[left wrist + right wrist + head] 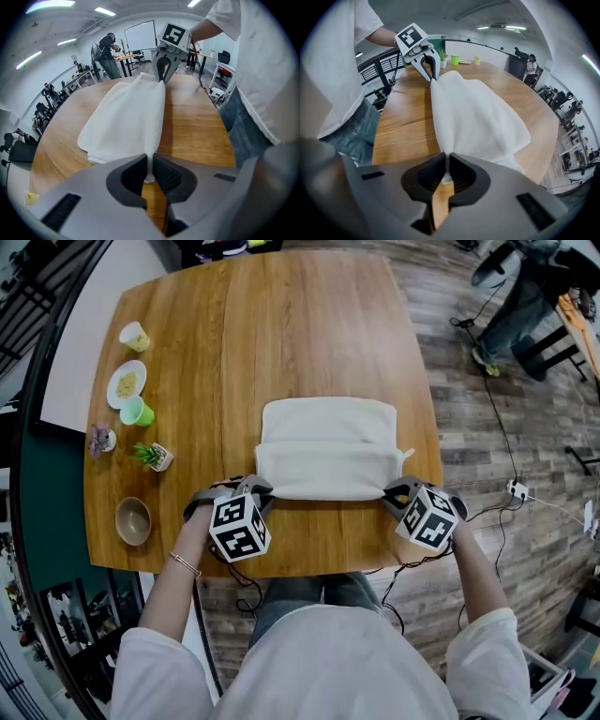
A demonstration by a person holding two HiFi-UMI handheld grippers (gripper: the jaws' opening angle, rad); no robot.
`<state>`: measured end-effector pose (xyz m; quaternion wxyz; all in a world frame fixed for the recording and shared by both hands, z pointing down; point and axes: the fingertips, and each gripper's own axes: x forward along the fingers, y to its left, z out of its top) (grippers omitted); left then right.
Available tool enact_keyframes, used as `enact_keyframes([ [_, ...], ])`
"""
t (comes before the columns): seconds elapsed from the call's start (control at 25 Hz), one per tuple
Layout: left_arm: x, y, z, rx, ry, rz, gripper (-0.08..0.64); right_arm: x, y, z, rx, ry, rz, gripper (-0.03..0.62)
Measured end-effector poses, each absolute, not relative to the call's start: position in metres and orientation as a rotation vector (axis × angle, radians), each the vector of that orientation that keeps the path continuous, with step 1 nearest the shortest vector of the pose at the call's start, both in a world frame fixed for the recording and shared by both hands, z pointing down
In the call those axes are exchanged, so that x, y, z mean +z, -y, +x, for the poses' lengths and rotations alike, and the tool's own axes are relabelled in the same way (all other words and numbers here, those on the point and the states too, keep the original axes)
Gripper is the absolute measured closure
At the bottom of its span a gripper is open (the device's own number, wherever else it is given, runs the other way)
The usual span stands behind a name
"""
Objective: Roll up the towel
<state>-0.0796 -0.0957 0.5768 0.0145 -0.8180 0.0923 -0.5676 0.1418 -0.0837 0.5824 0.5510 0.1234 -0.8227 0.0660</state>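
- Towel (pixel 328 451), white, lies on the wooden tabletop (pixel 281 334), toward its near edge and a little right of the middle; its near part is raised into a bulging band in front of the flat far part
- Left hand-held gripper (pixel 258 488) is clamped on the towel's near left corner, and the left gripper view shows cloth pinched between its dark ribbed pads
- Right hand-held gripper (pixel 398 491) is clamped the same way on the near right corner, with a tip of cloth poking out below its jaws
- Both point steeply down, and the towel's near edge stretches between them
- Along the tabletop's left side stand a yellow cup (pixel 135 336), a plate with food (pixel 127 383), a green cup (pixel 137 412), a small potted plant (pixel 153 456) and a brown bowl (pixel 133 520), all well apart from the towel
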Motion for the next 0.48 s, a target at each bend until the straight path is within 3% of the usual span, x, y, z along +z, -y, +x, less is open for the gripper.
enact_keyframes([
  [0.24, 0.563, 0.043, -0.081, -1.809, -0.228, -2.64, 0.522, 0.564, 0.022, 0.141, 0.267, 1.971, 0.21, 0.568],
  [0.48, 0.531, 0.06, -0.079, -1.765, -0.288, -2.676, 0.522, 0.528, 0.033, 0.145, 0.278, 2.01, 0.265, 0.568],
])
